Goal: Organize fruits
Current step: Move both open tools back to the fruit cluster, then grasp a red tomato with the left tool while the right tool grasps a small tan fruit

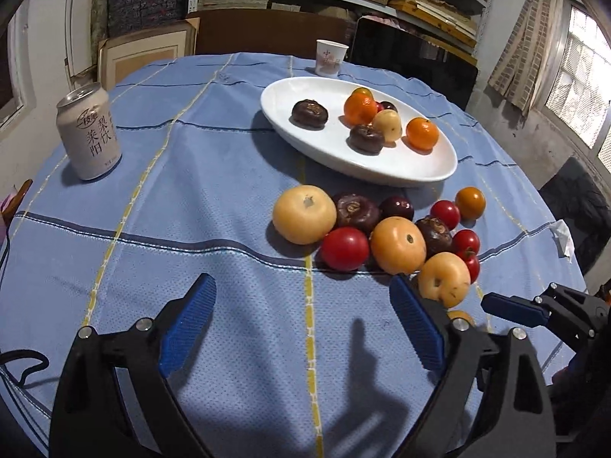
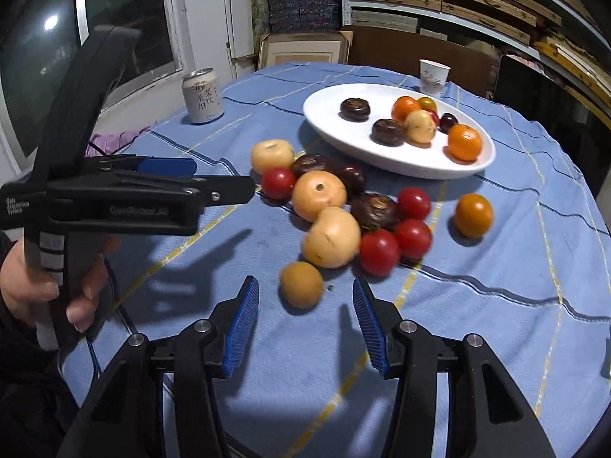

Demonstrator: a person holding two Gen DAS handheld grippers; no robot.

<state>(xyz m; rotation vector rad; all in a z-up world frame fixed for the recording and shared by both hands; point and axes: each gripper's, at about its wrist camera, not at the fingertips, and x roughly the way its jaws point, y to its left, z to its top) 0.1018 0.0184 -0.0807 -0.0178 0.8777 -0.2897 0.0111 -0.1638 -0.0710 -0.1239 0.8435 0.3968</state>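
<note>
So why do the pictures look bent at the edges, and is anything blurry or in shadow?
Both views are fisheye, so the shelves and the blue tablecloth curve. Left wrist view: fairly sharp; the left gripper throws a dark shadow on the cloth below it. Right wrist view: the red tomatoes look smeared; glare spots the dark window pane at upper left.

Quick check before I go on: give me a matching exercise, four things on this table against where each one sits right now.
Things:
1. drink can
2. paper cup
3. small tan fruit
4. dark chestnut-like fruit

Places:
A. on the white plate, apart from the other fruit there
B. on the cloth just ahead of the right gripper
C. behind the plate, at the far edge
D. alone at the left of the table

Pairs: 1-D, 2-C, 3-B, 4-A
</note>
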